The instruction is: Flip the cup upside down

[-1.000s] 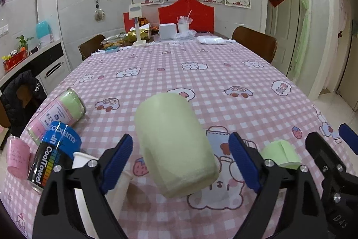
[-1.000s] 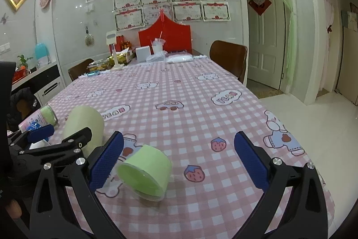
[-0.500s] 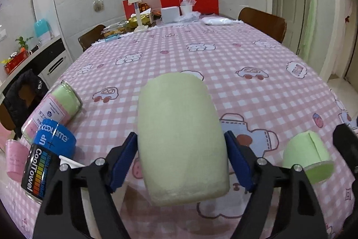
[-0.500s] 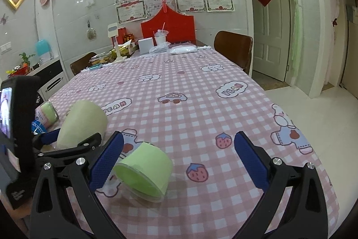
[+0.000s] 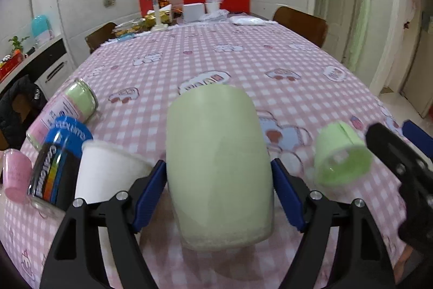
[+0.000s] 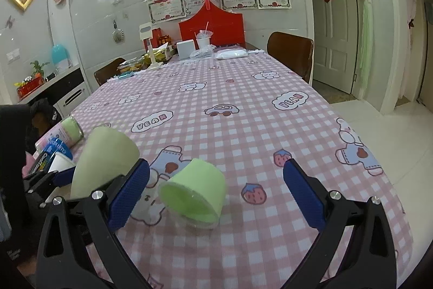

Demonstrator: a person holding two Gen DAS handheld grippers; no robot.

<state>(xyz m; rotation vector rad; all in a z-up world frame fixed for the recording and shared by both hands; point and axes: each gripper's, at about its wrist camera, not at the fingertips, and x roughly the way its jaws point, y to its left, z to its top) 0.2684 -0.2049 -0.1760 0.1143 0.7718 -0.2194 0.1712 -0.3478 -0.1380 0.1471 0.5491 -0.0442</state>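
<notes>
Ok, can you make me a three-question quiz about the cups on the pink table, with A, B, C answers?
1. Where is the pale green cup?
A. Between the jaws of the left gripper
B. On a chair
C. Inside the white cup

2. What colour is the small cup lying in front of the right gripper?
A. Red
B. Bright green
C. Black

3. How do the right gripper's jaws stand?
A. Shut on the small cup
B. Shut on a spoon
C. Open, holding nothing

Answers:
1. A, the blue pads sit against both sides of the pale green cup.
2. B, it is bright green and lies on its side on the checked tablecloth.
3. C, the jaws are wide apart and the small cup lies between them, touching neither.
</notes>
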